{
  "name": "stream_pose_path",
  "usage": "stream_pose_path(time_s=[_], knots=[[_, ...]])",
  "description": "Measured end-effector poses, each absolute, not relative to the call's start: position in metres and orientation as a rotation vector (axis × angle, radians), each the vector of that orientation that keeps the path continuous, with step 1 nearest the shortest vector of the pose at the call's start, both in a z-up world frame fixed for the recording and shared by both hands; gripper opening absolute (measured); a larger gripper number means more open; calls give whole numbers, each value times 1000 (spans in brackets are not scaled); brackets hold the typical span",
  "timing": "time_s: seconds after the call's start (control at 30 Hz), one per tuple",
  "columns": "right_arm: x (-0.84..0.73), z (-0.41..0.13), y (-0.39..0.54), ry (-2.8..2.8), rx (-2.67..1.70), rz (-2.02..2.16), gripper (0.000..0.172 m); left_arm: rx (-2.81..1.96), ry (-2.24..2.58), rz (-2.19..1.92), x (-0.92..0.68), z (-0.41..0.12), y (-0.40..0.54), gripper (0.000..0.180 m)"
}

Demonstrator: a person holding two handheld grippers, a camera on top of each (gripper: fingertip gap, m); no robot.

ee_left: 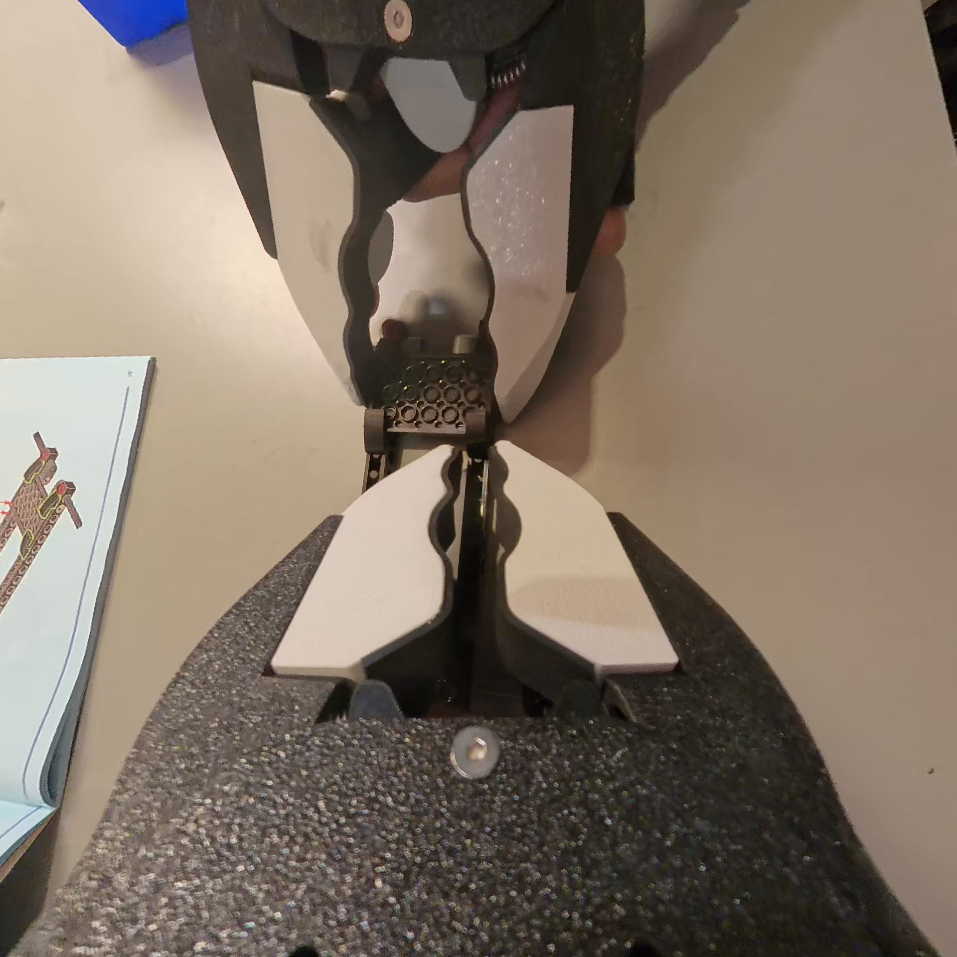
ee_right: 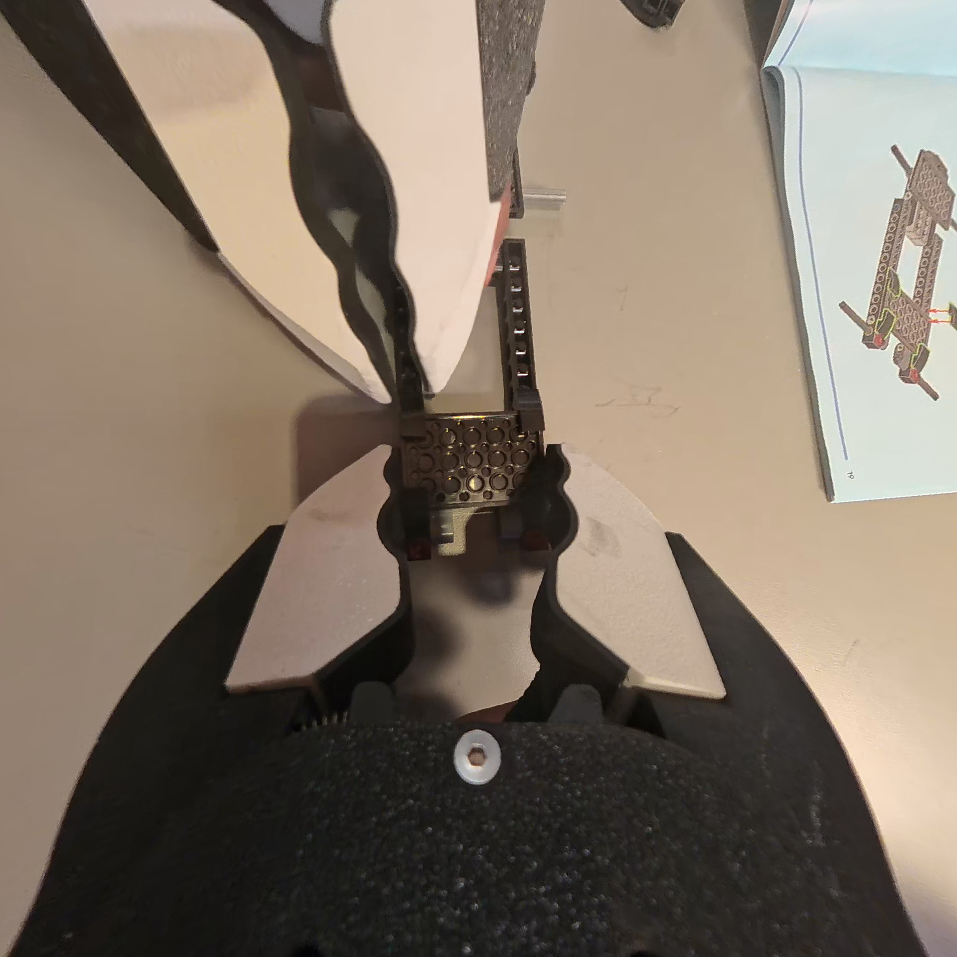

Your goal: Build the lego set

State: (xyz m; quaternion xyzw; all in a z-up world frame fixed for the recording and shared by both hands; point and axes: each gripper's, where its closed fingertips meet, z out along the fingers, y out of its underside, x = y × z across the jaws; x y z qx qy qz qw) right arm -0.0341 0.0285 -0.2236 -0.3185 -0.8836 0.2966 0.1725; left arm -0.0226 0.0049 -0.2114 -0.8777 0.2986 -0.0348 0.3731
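The beige surface [ee_right: 155, 362] is lying bare around the work, with open room at 3 and 9 o'clock. An open instruction booklet [ee_right: 854, 259] is lying at 2 o'clock in the right wrist view. The dark brick frame [ee_right: 468, 461] is sitting dead centre between both tools. The right hand-held gripper [ee_right: 468, 481] is clasping the frame's studded plate by its two sides. The left hand-held gripper [ee_left: 468, 461], nearly clenched, is pinching one black side beam [ee_left: 474, 497].

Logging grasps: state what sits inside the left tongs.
A black holed beam, pinched between the left tongs' pads. How far back it runs is covered by the white fingers.
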Motion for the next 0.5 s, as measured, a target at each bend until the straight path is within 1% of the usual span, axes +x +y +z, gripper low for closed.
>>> stream_pose_path(time_s=[0.33, 0.4, 0.5], knots=[[-34, -224, 29, -2506, -903, 843, 53, -2235, 775, -98, -19, -211, 6, 5], [-34, -223, 29, -2506, -901, 843, 53, -2235, 777, -93, -20, -211, 6, 7], [-34, -223, 29, -2510, -897, 843, 53, -2245, 771, -69, -26, -211, 4, 16]])
